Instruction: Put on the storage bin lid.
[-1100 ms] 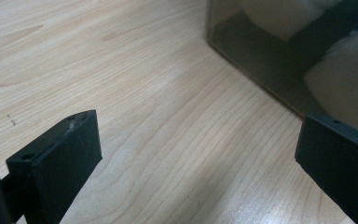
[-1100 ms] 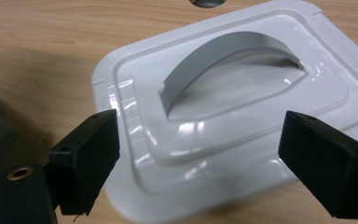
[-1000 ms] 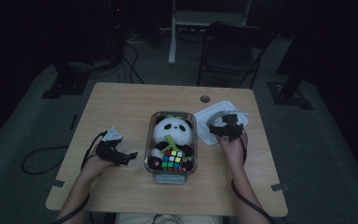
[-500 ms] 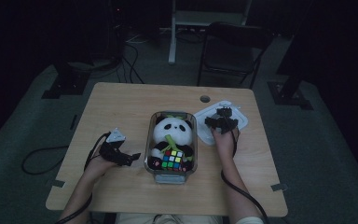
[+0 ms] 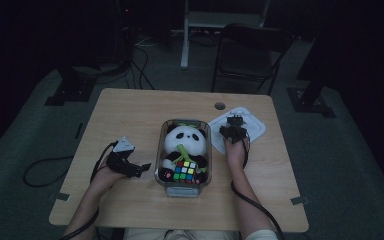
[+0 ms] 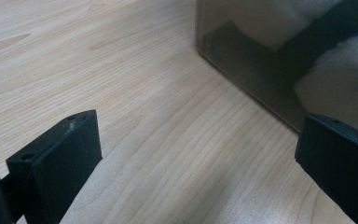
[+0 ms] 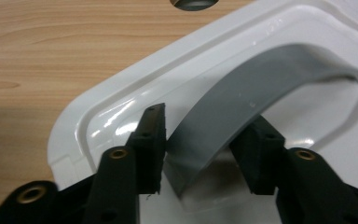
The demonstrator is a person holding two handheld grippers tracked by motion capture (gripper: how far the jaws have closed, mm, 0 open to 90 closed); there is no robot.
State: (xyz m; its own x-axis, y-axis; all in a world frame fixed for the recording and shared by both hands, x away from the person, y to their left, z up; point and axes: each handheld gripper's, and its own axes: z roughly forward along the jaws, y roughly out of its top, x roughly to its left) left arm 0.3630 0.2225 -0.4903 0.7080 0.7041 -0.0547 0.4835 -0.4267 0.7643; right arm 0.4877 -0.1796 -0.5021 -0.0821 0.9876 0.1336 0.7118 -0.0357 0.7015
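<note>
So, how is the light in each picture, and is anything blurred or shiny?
High view: dim, dark around the table. Left gripper view: bright wood, the box wall is soft and out of focus. Right gripper view: sharp, white glare on the lid beside the grey handle.

We see a table (image 5: 130, 115) of pale wood with fine grain and a smooth matt finish. The lid (image 7: 121, 107) is glossy white plastic that catches bright highlights along its moulded ridges; its grey handle (image 7: 242, 93) looks like smooth, matt, bendable plastic or rubber. The jaws of both grippers are matt black plastic, those of the right gripper (image 7: 205, 144) set with brass-coloured rivets. The container (image 6: 242, 60) has clear, smoky, smooth walls. Inside we find a panda toy (image 5: 182, 140) of fluffy plush cloth and a puzzle cube (image 5: 184, 170) with shiny coloured plastic faces.
</note>
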